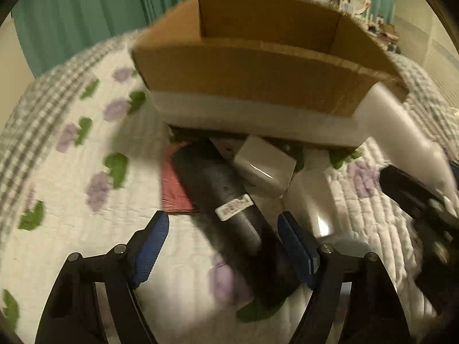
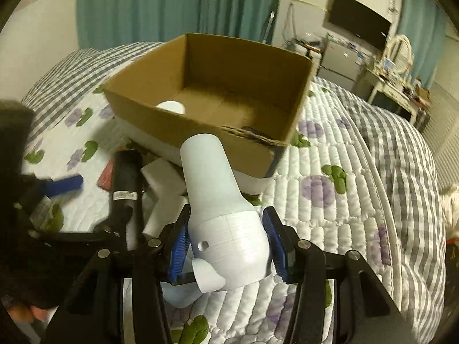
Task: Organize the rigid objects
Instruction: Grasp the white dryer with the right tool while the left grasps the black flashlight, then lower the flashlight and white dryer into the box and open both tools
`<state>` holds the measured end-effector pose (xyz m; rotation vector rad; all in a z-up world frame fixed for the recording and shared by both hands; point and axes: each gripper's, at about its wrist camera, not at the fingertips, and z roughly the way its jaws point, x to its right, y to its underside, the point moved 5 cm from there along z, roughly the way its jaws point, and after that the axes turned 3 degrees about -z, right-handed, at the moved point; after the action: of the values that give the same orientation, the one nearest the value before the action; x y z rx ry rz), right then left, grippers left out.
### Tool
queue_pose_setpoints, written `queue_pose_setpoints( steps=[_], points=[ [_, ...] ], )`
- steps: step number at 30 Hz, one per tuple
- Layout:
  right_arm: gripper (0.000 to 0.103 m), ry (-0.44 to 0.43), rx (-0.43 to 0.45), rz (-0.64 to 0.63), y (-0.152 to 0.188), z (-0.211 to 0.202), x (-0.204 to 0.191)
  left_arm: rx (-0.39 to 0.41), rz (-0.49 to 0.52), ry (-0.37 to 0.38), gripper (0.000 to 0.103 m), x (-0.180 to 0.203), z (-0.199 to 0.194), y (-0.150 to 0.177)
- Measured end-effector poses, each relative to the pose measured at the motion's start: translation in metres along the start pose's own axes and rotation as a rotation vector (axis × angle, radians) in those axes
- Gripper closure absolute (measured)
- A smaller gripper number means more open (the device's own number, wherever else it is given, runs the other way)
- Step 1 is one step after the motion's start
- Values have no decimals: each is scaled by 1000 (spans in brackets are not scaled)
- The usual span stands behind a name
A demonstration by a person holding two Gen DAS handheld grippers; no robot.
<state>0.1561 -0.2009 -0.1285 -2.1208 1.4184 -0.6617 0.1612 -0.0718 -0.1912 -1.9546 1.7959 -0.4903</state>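
Observation:
My right gripper point(image 2: 226, 223) is shut on a white plastic bottle-shaped part point(image 2: 221, 200) and holds it above the quilt, just in front of the open cardboard box point(image 2: 298, 91). A white round object point(image 2: 171, 106) lies inside the box. My left gripper point(image 1: 222, 229) is open and empty above a black cylinder point(image 1: 221, 189) lying on the quilt. Beside the cylinder are a white block point(image 1: 264, 166) and a red flat item point(image 1: 173, 183). The held white part also shows in the left wrist view point(image 1: 401, 132).
The box rests on a white foam slab point(image 1: 252, 114) on a floral and checked quilt point(image 2: 358, 172). Green curtains point(image 2: 172, 5) hang behind. A dresser with a mirror point(image 2: 398, 66) and a wall screen point(image 2: 358, 20) stand at the far right.

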Motion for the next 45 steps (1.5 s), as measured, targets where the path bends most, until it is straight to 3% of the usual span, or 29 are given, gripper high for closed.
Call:
queue_pose_setpoints(
  steps=[2,5,8,13,15,19,27,32,40,43,45],
  points=[
    [54,-16,-6,11,-1,1,0,-40,-25,-29,24,3,17,0],
    [55,-23,-19,13,0,6,0,-32,-8,-88,25,10,28,-1],
    [54,-31,-26,14,0,10,0,-35,-2,-42,49,14,24,0],
    [55,-31,-29,20,0,12,2,-34,26,2,67,12,10,5],
    [55,-26,-17,10,0,10,0,-33,23,26,80,5,1,8],
    [55,-33,10,-18,-1,2,-9,-25,1,80,84,-16,-19,16],
    [54,-36,73,-11,-10,-47,-24,59,22,87,84,-41,-71,4],
    [54,-26,104,6,-25,-74,-22,153,61,112,84,-47,-108,-36],
    [54,18,207,-25,-97,-101,-5,295,129,149,83,-40,-144,-119],
    [54,37,234,-26,-122,-98,7,279,123,223,84,-31,-133,-157],
    [54,42,244,-11,-141,-91,19,261,124,230,83,-27,-122,-175]
  ],
)
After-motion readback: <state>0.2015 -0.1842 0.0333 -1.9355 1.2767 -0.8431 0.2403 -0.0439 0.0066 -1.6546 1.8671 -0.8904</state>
